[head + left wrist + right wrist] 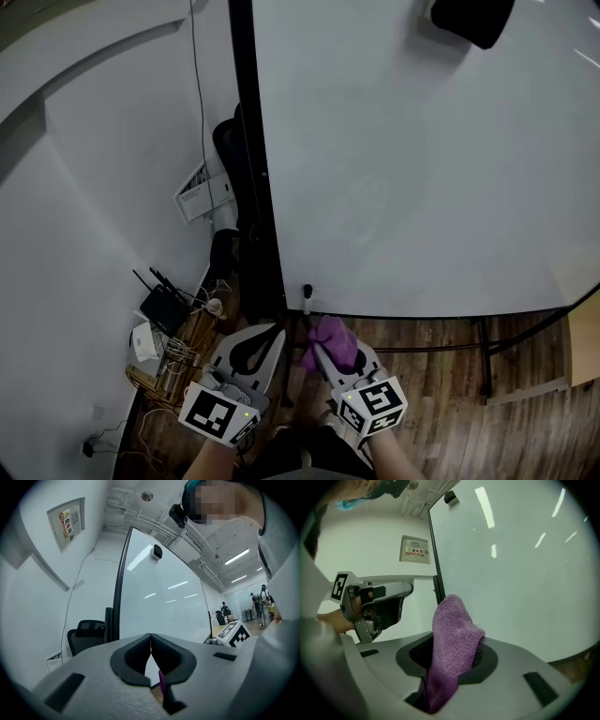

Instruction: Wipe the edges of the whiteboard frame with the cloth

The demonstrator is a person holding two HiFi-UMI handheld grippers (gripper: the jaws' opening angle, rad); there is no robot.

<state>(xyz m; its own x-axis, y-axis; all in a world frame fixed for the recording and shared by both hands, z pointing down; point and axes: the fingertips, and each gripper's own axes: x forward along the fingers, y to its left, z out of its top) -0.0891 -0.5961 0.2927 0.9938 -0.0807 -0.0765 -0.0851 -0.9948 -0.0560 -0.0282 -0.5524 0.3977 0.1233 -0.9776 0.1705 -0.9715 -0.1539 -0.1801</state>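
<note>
The right hand-held gripper [326, 356] clamps the purple cloth [452, 634] low by the whiteboard's [403, 169] bottom corner, not touching the black frame [248, 122]. The left hand-held gripper [151, 637] is closed and empty. Wiping seems about to start; next, the cloth must be pressed against the frame's edge.

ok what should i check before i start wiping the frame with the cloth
1. Cloth gripped in the right claw: ok, the jaws are shut on it.
2. Cloth sticks out past the claw tips: ok.
3. Left claw out of the way: ok, it is shut and empty beside the right one.
4. Cloth touching the whiteboard frame: cannot tell; it sits close under the bottom edge.
</note>
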